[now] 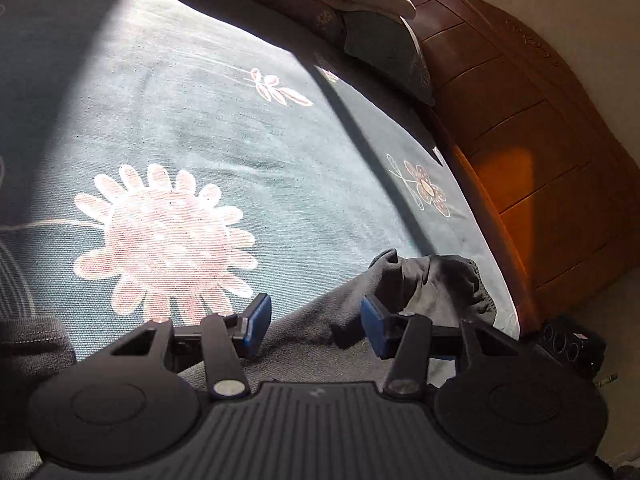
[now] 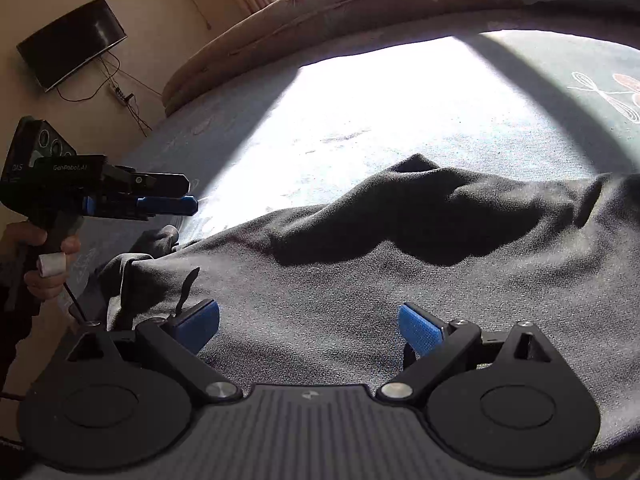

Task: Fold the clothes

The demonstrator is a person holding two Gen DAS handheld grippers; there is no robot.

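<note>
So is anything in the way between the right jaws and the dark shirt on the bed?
No, nothing visible is in the way. The right gripper hangs open directly over the dark garment, with only bare cloth beneath its jaws. The left gripper is off to the side, near the garment's edge.

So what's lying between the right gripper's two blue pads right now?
Only flat dark grey garment, seen in the right wrist view. The right gripper hangs open over it, its pads pinching no fold.
</note>
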